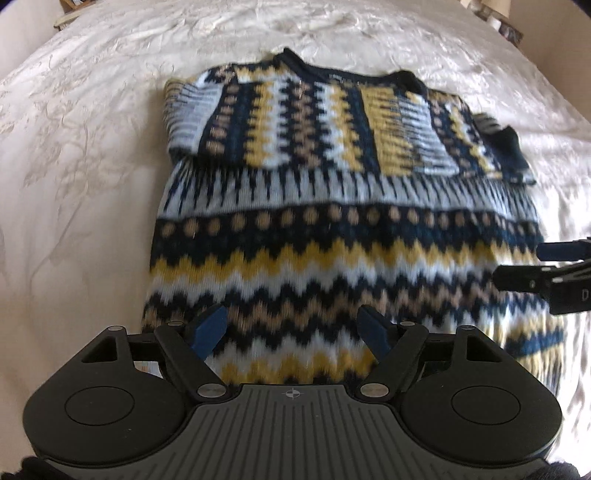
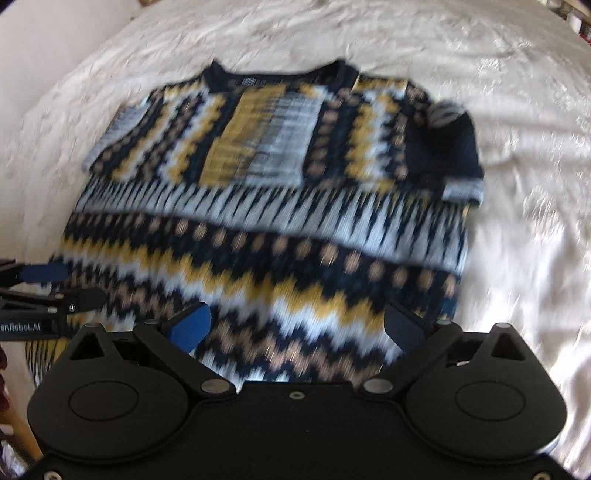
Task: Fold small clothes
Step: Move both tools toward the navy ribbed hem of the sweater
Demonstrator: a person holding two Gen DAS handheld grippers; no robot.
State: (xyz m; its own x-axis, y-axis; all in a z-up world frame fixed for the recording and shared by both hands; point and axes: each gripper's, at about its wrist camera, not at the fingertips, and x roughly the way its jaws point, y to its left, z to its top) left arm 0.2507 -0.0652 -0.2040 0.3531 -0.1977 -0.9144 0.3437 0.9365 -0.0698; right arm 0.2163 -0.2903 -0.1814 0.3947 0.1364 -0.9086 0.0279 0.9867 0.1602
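Patterned sweater [image 1: 343,236] flat on white bedspread [image 1: 81,155], sleeves folded across chest; left gripper [image 1: 293,328] and right gripper [image 2: 297,325] released above near hem

Setting: a home bedroom. Bed surface: a cream damask bedspread [image 1: 92,122] with a woven floral pattern, creased, filling the view ahead of and to both sides of each tool. Laid on it: a knitted patterned sweater [image 1: 332,229]. Far beyond the bed's end, right: blurred household clutter [image 1: 506,22] against a pale wall; contents not identifiable.
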